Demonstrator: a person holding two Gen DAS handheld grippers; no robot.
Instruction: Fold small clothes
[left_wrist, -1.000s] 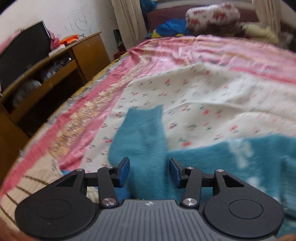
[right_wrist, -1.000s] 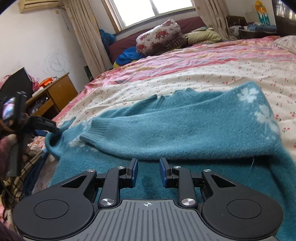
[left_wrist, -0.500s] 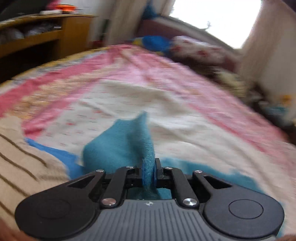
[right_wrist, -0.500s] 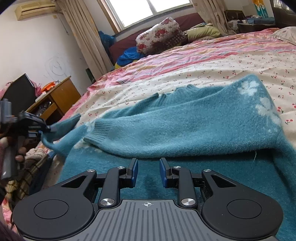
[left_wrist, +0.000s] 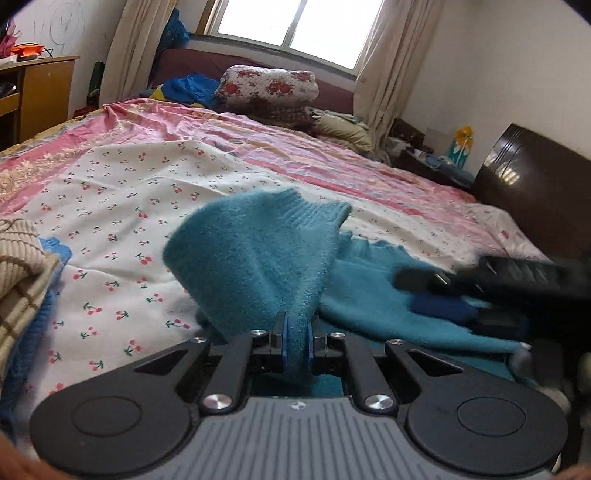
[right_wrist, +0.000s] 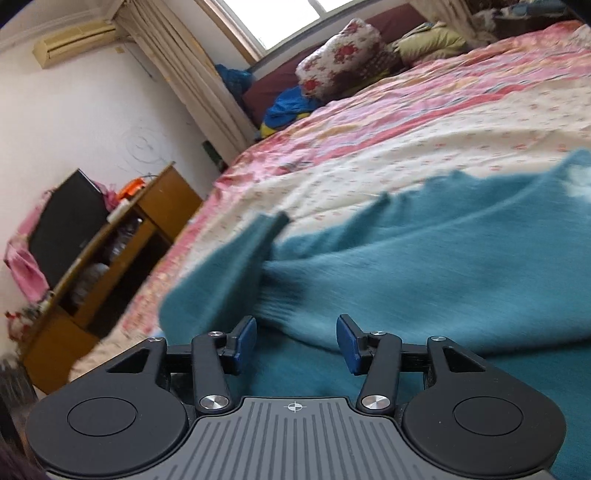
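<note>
A fuzzy teal sweater (right_wrist: 443, 266) lies spread on the bed. My left gripper (left_wrist: 297, 345) is shut on the sweater's sleeve (left_wrist: 258, 258), and the ribbed cuff stands lifted above the cherry-print sheet. My right gripper (right_wrist: 295, 341) hovers low over the sweater's body near a folded sleeve (right_wrist: 295, 306); its jaws are opening and the pads press on nothing. The same right gripper (left_wrist: 491, 295) shows blurred at the right of the left wrist view. The lifted sleeve (right_wrist: 229, 269) also appears to the left in the right wrist view.
The bed carries a cherry-print sheet (left_wrist: 129, 229) and a pink striped cover (left_wrist: 295, 147). A beige striped garment (left_wrist: 22, 273) lies at the left. Floral pillows (left_wrist: 269, 85) sit by the window. A wooden cabinet (right_wrist: 110, 266) stands beside the bed, a dark headboard (left_wrist: 535, 184) at the right.
My left gripper closed on the teal sleeve, lifted it and swung right toward the sweater's body. My right gripper's jaws widened, and it tilted and shifted over the sweater.
</note>
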